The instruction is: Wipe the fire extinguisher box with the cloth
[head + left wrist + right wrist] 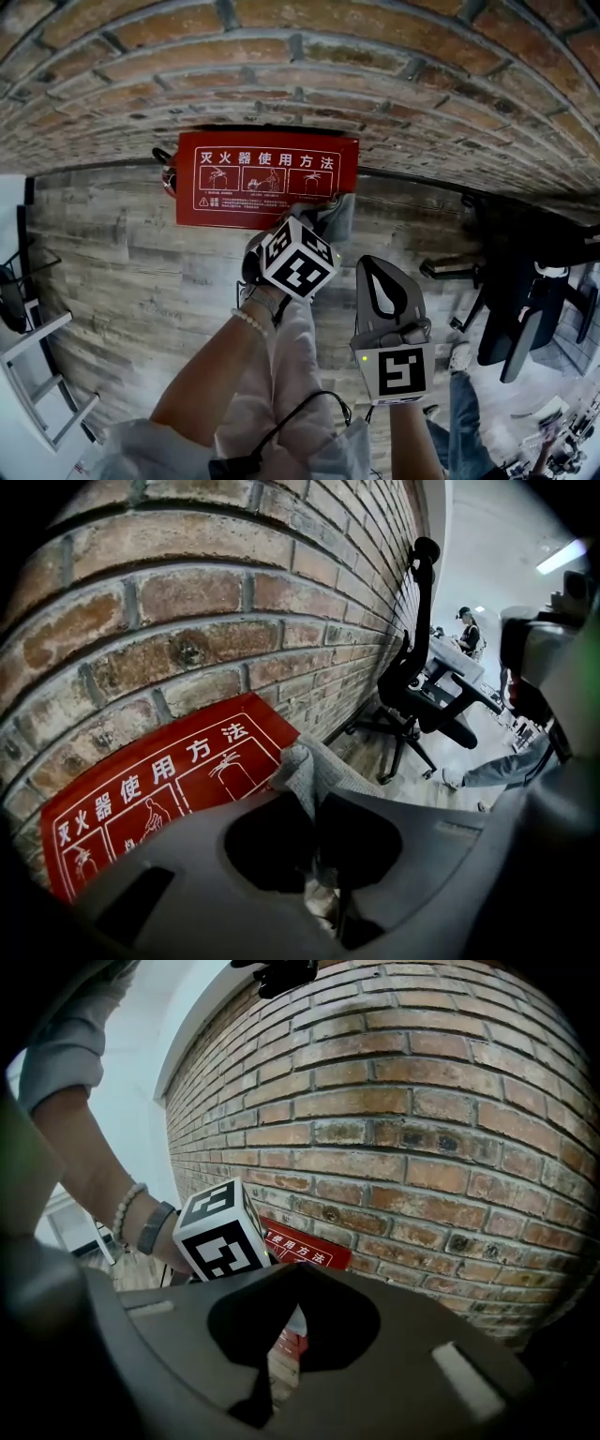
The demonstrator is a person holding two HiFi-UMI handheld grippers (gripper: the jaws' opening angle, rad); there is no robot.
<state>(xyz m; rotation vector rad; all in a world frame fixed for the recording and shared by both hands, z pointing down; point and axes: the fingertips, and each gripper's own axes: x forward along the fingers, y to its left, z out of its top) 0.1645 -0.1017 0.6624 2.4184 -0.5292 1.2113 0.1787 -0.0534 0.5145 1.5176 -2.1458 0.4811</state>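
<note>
The red fire extinguisher box (267,178) with white print stands on the floor against the brick wall (300,75). My left gripper (321,221) is shut on a grey cloth (336,214), which it holds at the box's right lower corner. In the left gripper view the cloth (307,766) bunches between the jaws and lies over the box's (159,785) right edge. My right gripper (377,265) hangs back to the right of the box, shut with nothing in it. The right gripper view shows that gripper (298,1277) aimed at the box (309,1253), behind the left gripper's marker cube (220,1232).
A black office chair (525,291) stands at the right, close to the wall; the left gripper view shows this chair (417,691) too. A white frame (33,375) is at the left edge. Grey wood planks (141,272) cover the floor. A person's jeans leg (461,412) is at the lower right.
</note>
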